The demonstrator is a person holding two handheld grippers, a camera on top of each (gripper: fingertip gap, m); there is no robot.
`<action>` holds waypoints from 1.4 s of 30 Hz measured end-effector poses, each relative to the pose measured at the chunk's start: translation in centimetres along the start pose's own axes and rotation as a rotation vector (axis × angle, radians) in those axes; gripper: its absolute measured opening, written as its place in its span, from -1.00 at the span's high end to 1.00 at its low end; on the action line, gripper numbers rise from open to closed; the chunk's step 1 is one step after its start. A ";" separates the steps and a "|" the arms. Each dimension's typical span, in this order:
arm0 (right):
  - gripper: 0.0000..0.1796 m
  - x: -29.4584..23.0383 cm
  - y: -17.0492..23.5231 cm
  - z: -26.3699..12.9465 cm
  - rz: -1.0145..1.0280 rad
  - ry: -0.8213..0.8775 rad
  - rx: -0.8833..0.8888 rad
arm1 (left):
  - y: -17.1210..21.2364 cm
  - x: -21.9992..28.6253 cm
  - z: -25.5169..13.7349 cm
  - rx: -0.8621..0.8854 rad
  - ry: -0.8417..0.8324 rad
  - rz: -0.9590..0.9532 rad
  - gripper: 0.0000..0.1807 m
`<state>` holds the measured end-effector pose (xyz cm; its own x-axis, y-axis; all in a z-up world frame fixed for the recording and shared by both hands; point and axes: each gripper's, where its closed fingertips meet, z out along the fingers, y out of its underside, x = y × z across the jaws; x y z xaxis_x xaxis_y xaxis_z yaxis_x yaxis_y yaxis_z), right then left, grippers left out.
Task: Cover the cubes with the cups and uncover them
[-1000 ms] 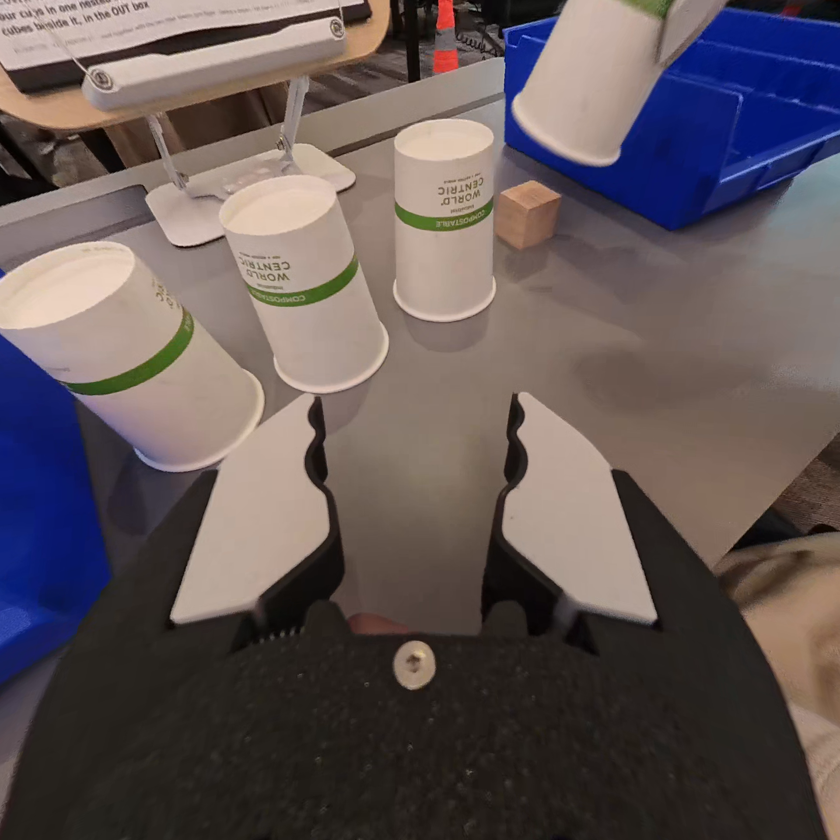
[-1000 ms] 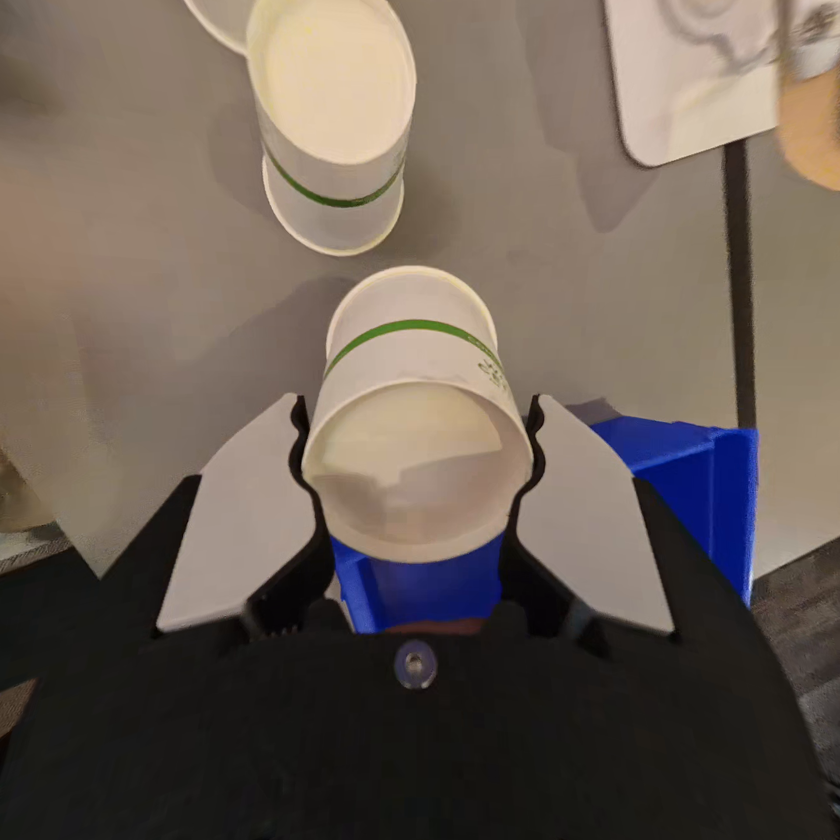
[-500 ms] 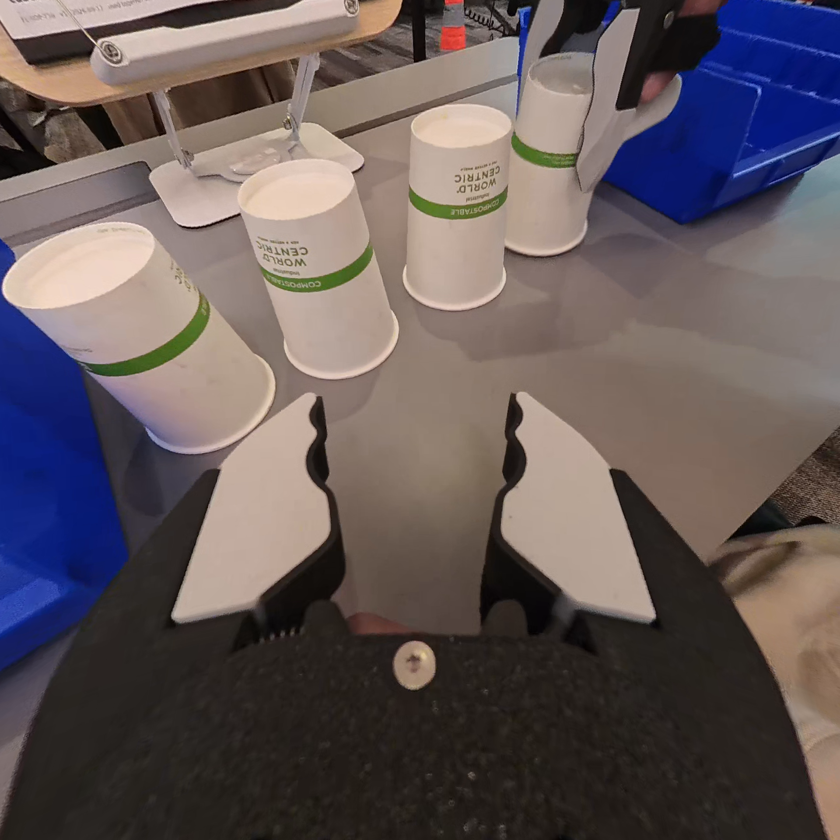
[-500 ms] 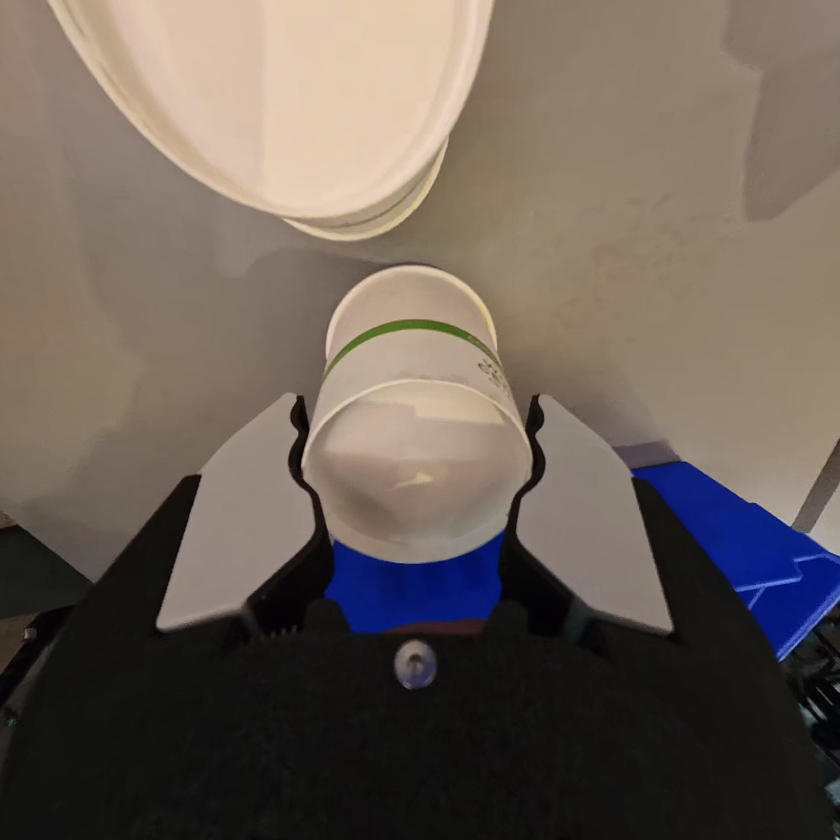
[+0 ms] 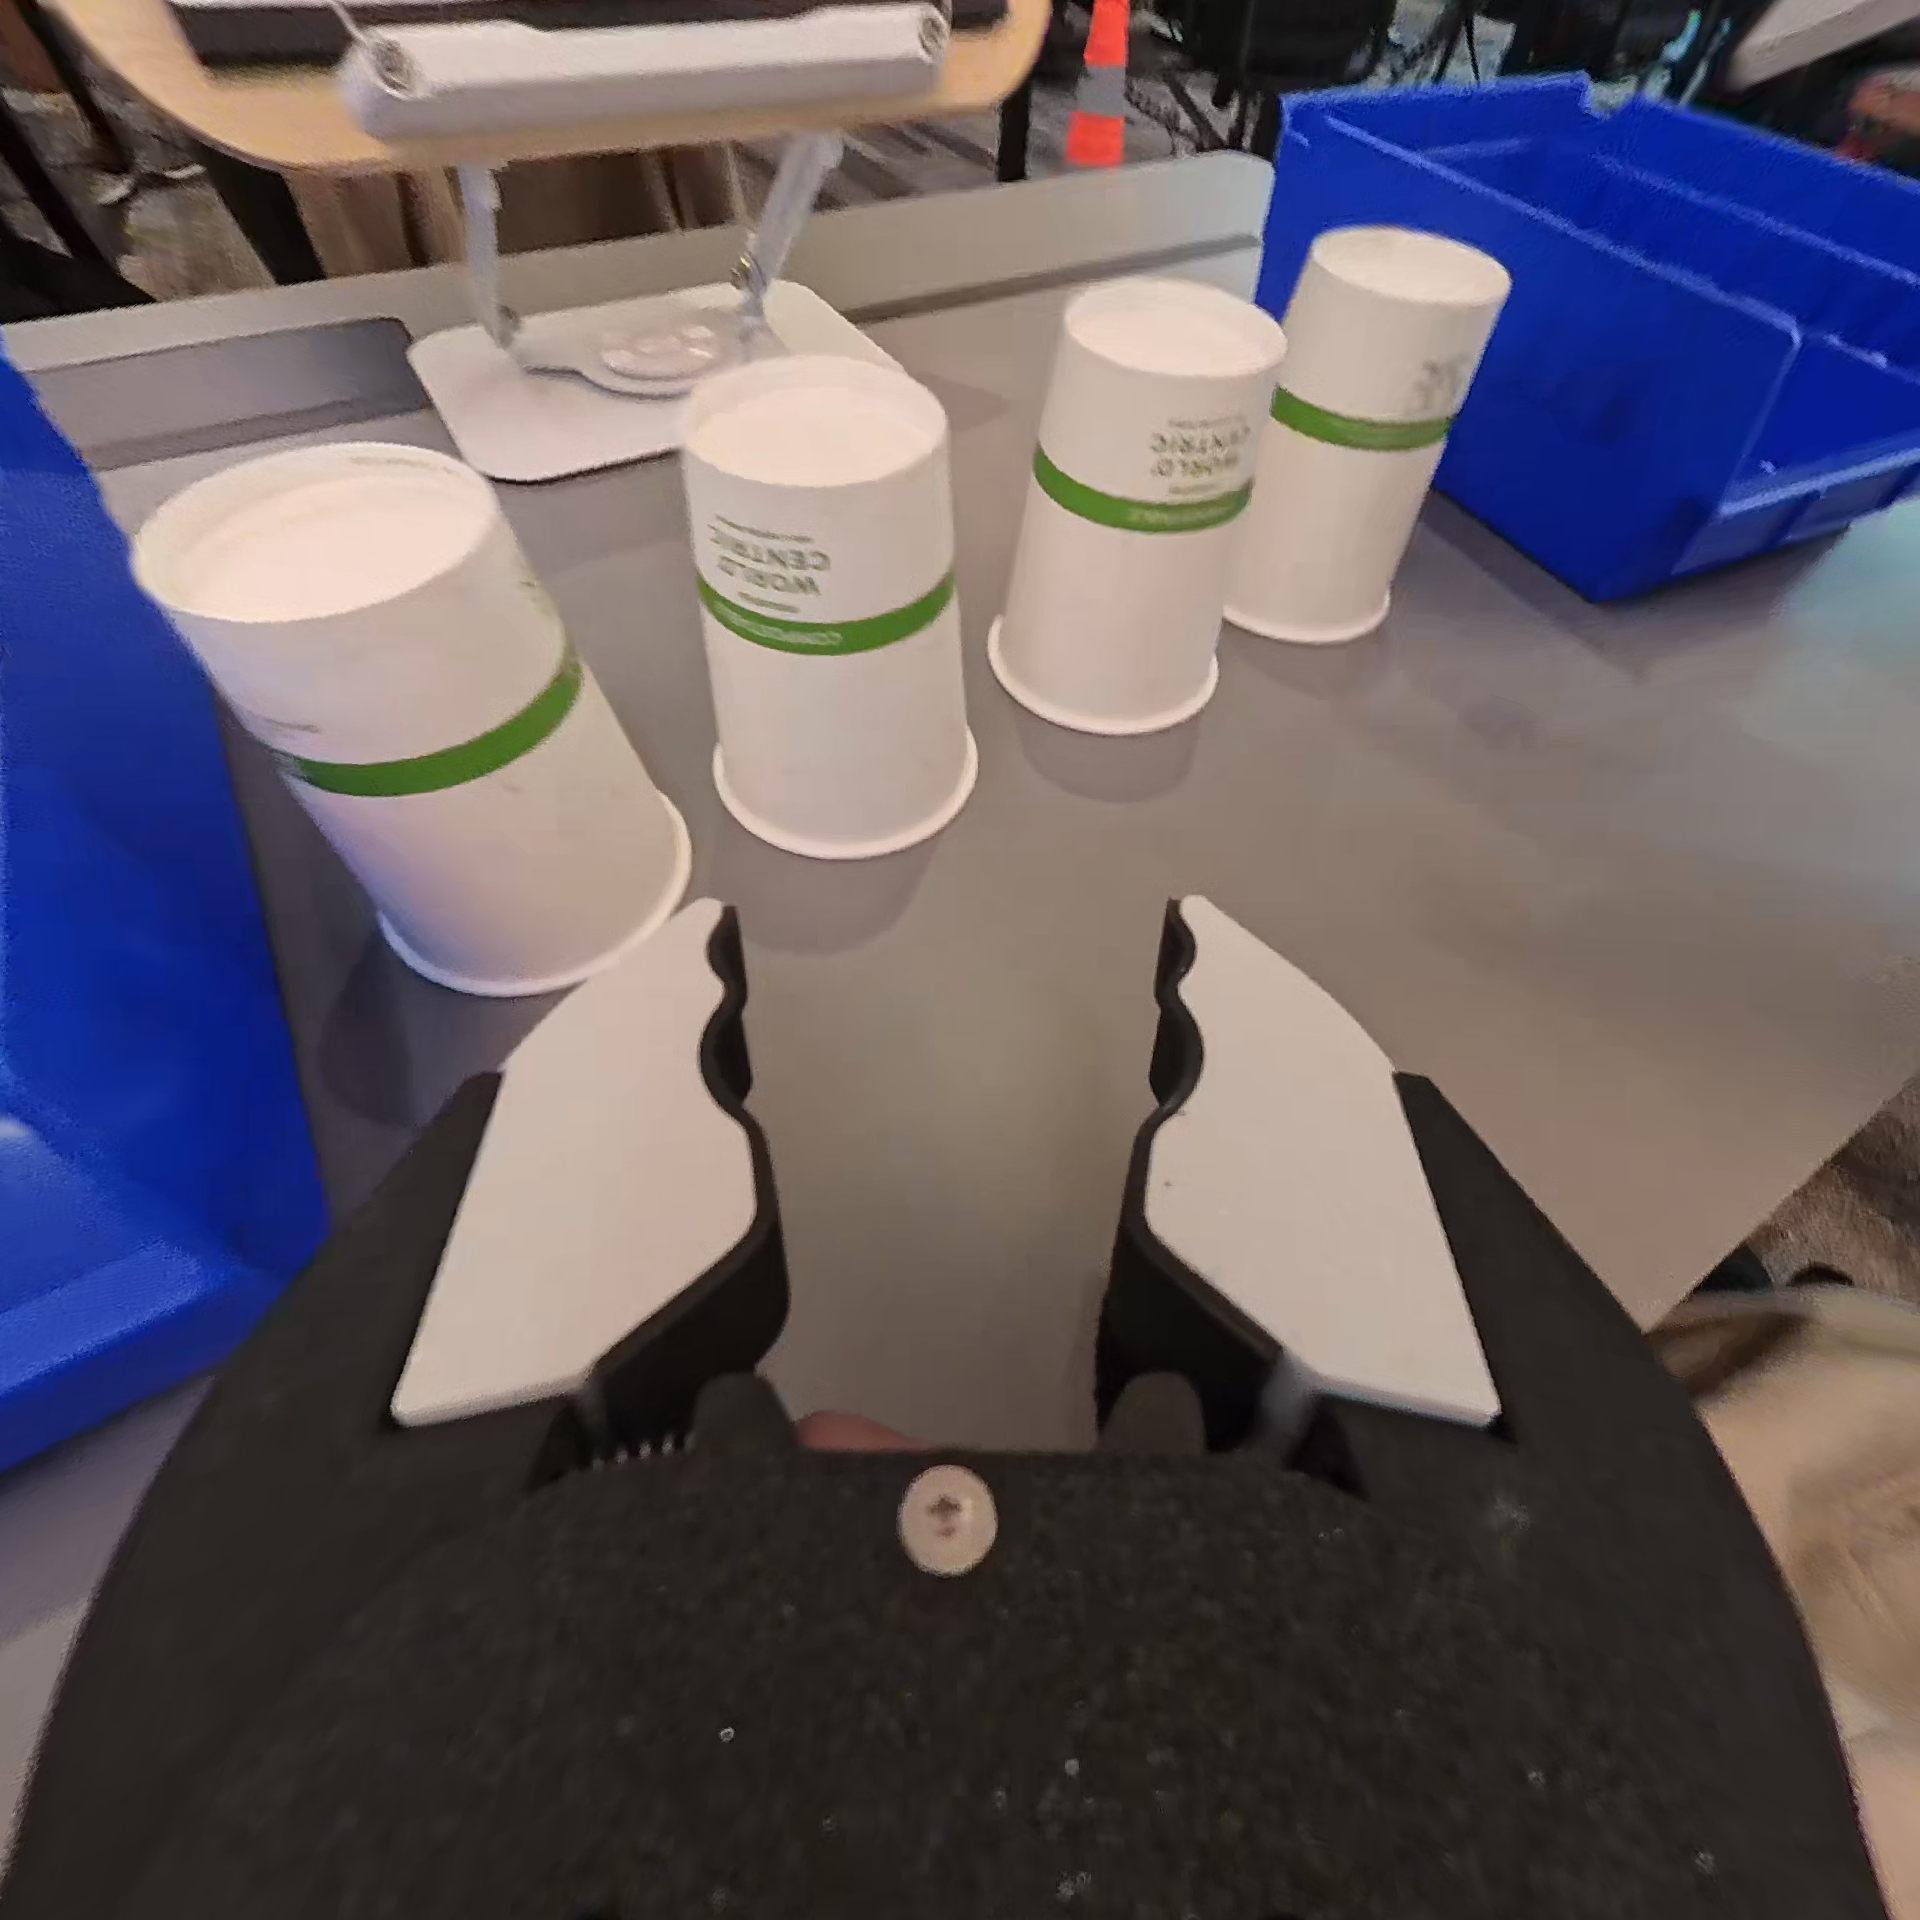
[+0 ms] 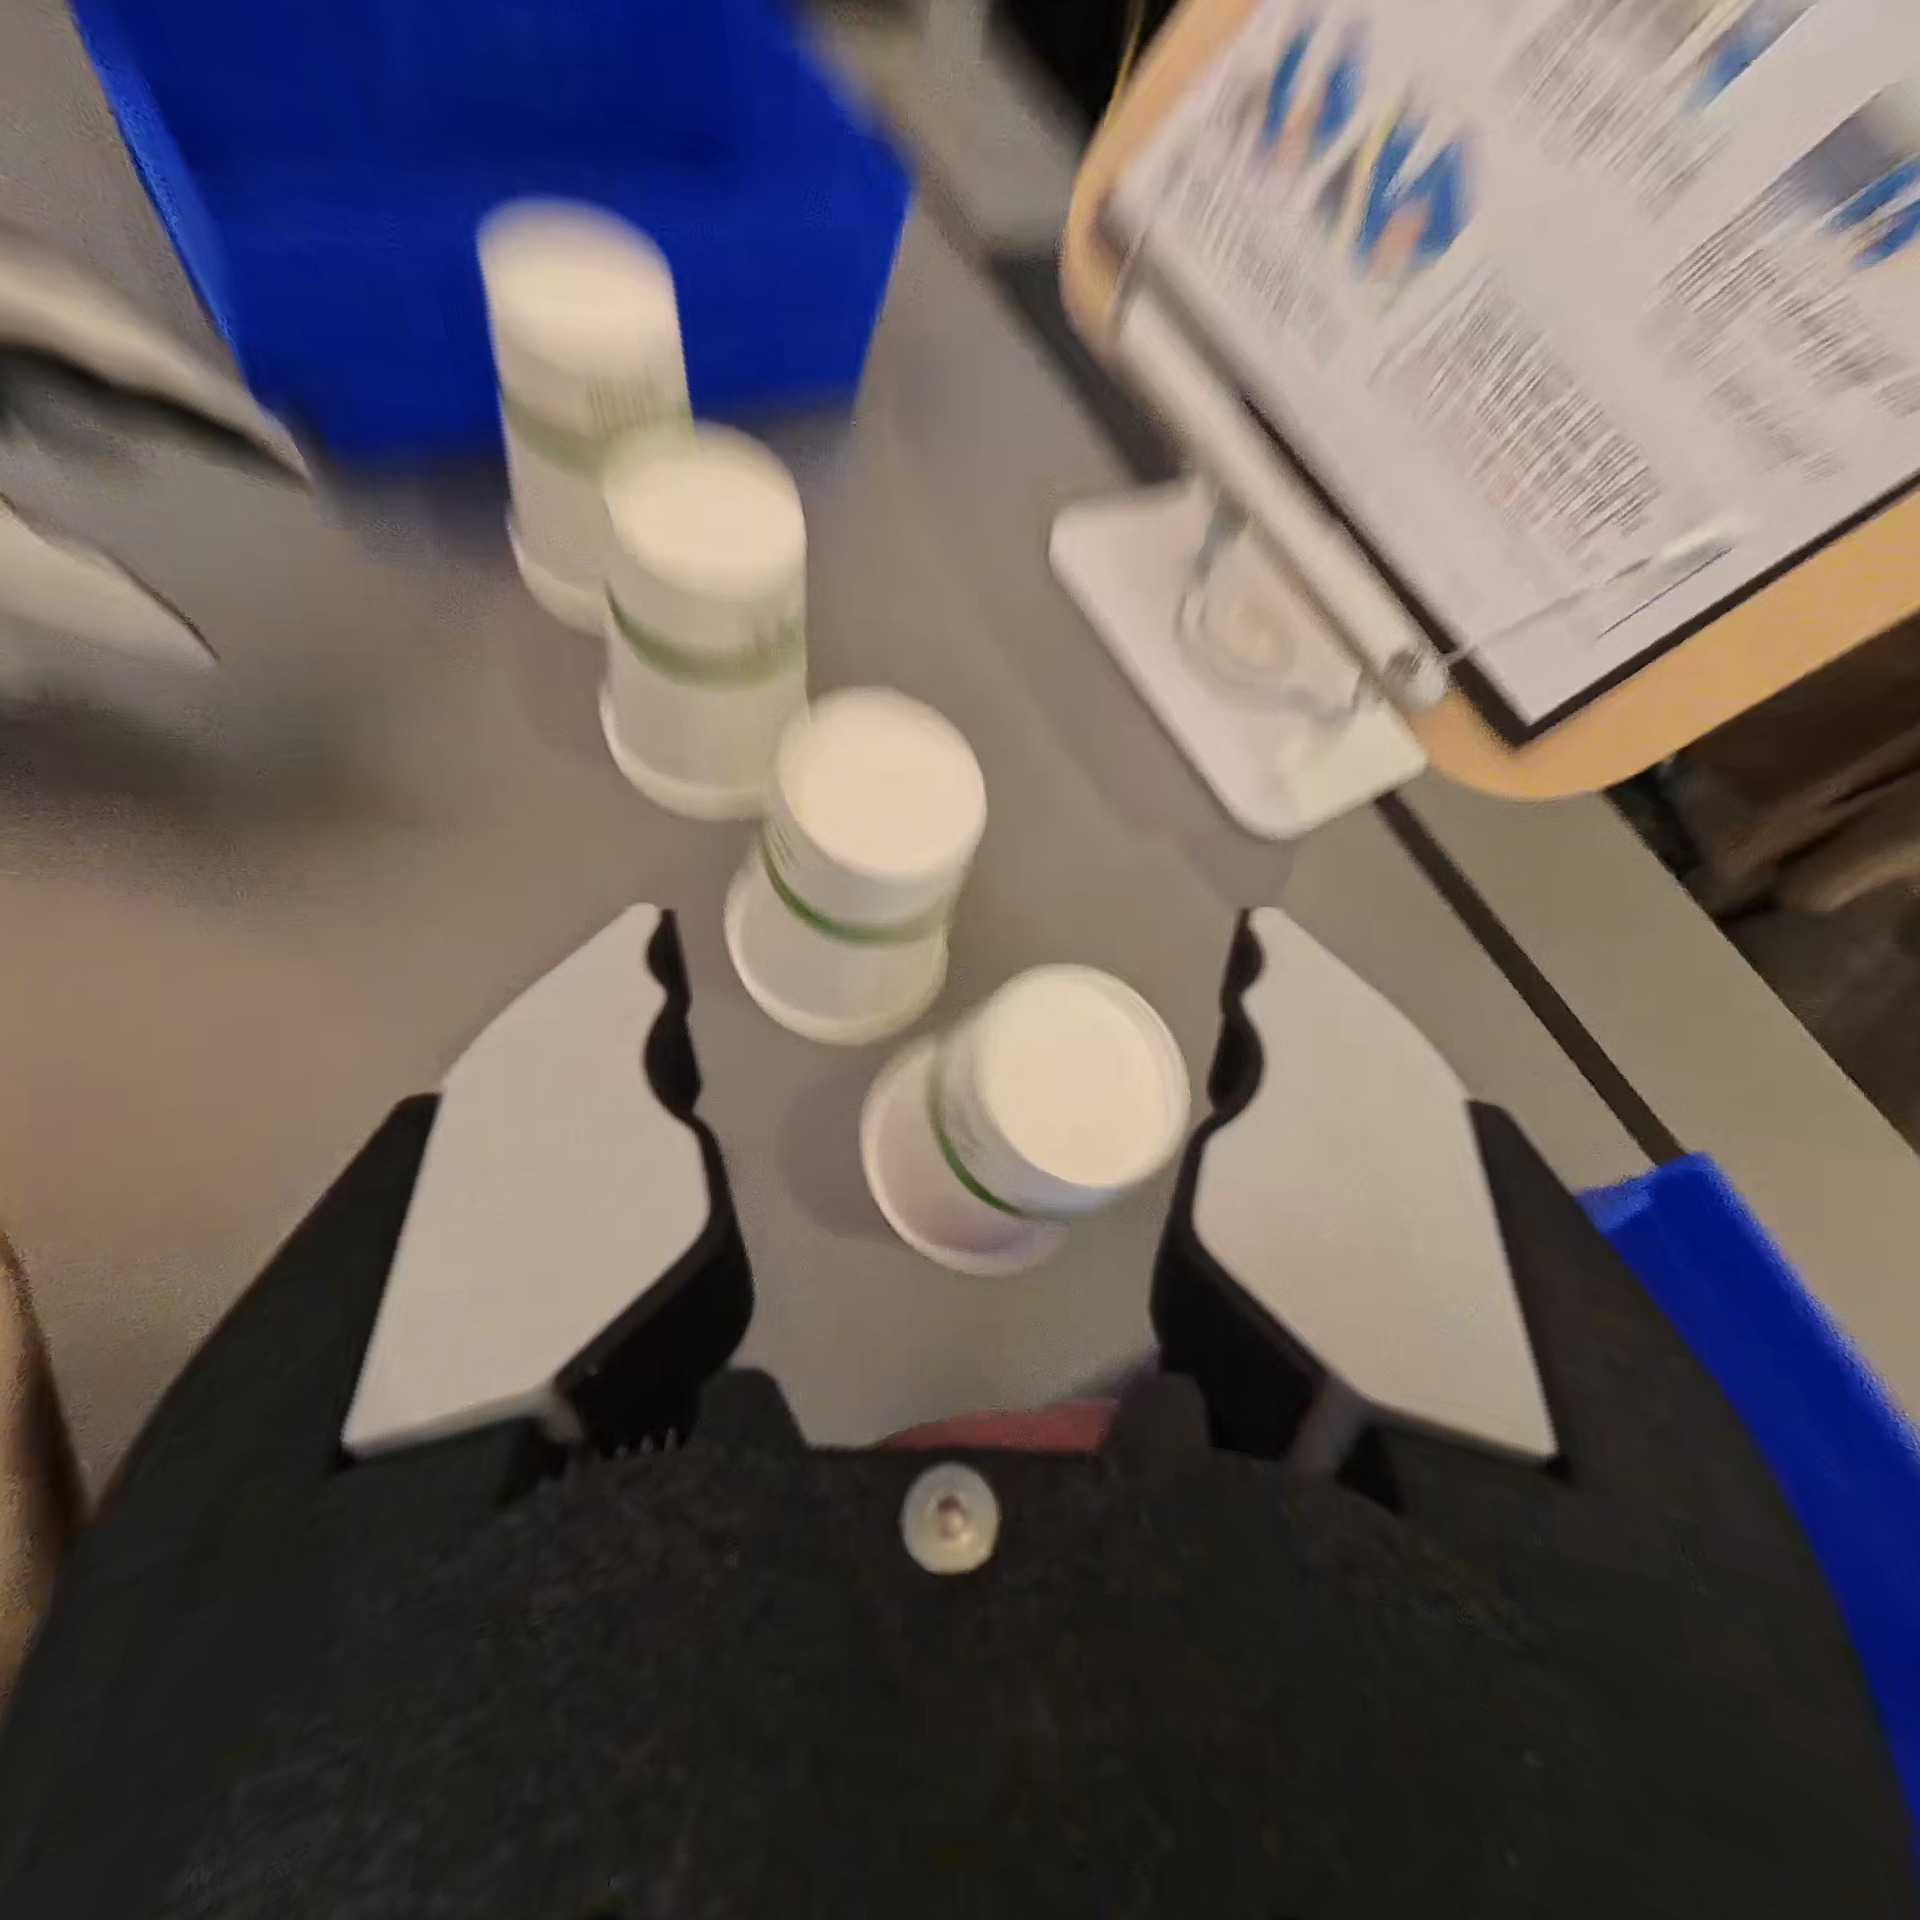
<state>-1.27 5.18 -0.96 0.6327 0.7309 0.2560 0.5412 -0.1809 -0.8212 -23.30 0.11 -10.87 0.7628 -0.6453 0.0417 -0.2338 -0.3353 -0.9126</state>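
Several white paper cups with green bands stand upside down in a row on the grey table. In the left wrist view they run from the near left cup (image 5: pixel 405 717) past two middle cups (image 5: pixel 831 613) (image 5: pixel 1132 509) to the far right cup (image 5: pixel 1361 436). No cube shows; whatever is under the cups is hidden. My left gripper (image 5: pixel 951 925) is open and empty, hovering in front of the row. My right gripper (image 6: pixel 951 935) is open and empty above the row's end, with the nearest cup (image 6: pixel 1029 1112) below, between its fingers. That view is blurred.
A blue bin (image 5: pixel 1662 312) stands at the far right of the table and another blue bin (image 5: pixel 114 935) at the left edge. A document stand with a white base (image 5: pixel 623 384) stands behind the cups. The table's front right edge (image 5: pixel 1766 1143) is close.
The right gripper set its cup upside down over the wooden cube at the right end of the row, let go and drew back. The left gripper stayed open and drifted slightly.
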 end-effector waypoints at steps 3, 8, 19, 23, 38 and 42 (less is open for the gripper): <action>0.01 -4.3 -1.1 -2.3 0.244 0.011 0.362 | -0.7 -1.1 -0.7 0.053 -0.034 -0.040 0.16; 0.01 -10.2 3.6 -1.6 0.491 0.076 0.472 | 0.2 -1.8 -1.5 0.072 -0.090 -0.111 0.17; 0.02 -12.2 7.2 -3.1 0.485 0.265 0.417 | 2.8 -1.6 -3.8 0.090 -0.200 -0.150 0.22; 0.03 -12.4 6.8 -3.5 0.465 0.265 0.429 | 2.8 -1.2 -4.7 0.124 -0.240 -0.092 0.22; 0.04 -12.9 8.3 -1.2 0.466 0.228 0.356 | 4.1 -0.2 -3.9 0.075 -0.167 -0.097 0.24; 0.05 -13.0 8.4 -1.2 0.464 0.223 0.349 | 4.4 0.1 -3.7 0.062 -0.157 -0.090 0.24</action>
<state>-4.29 -6.57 -10.57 0.8795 0.4657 -0.0981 -0.0071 -0.1931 -0.9811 -26.44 -3.98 -13.41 0.8648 -0.4979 0.0650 -0.1262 -0.3409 -0.9316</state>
